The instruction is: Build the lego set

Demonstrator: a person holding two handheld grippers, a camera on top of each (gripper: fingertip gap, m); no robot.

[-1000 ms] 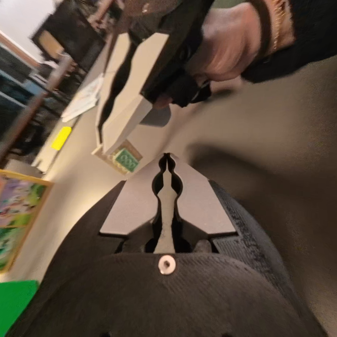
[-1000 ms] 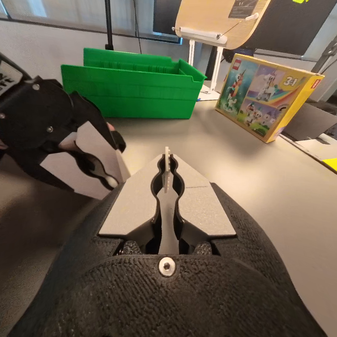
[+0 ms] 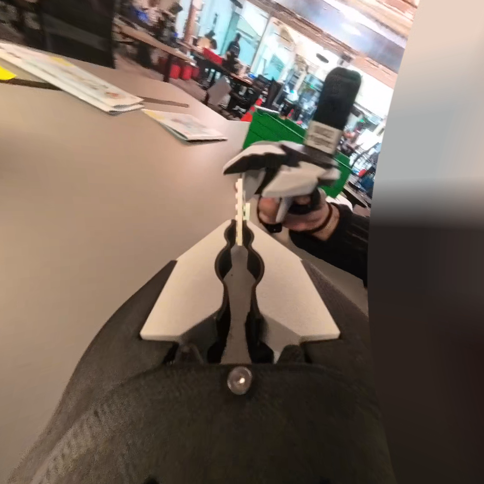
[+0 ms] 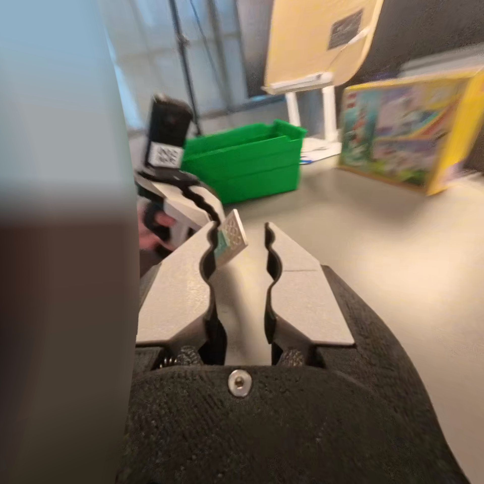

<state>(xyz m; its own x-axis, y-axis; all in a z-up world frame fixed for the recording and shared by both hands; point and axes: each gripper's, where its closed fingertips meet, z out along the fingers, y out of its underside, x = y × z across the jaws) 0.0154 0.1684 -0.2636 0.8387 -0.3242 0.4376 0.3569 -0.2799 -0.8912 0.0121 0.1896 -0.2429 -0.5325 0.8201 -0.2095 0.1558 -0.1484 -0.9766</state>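
The lego plate (image 3: 239, 209), white and thin, stands on edge above the grey table (image 3: 104, 209), pinched in the left gripper (image 3: 239, 225). The right gripper (image 4: 239, 227) hangs beside it, fingers spread and holding nothing; behind sit a green bin (image 4: 246, 162) and the set's box (image 4: 408, 133).

Left gripper (image 3: 239, 227): matt grey plastic fingers, rough black body
Lego plate (image 4: 233, 239): smooth plastic
Bin (image 4: 248, 167): glossy green plastic
Box (image 4: 408, 138): printed cardboard
Table (image 4: 379, 248): smooth, matt

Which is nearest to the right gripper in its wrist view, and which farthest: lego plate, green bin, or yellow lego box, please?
1. Lego plate, at the right gripper, held by the left gripper.
2. Green bin, behind, centre-left.
3. Yellow lego box, far right.
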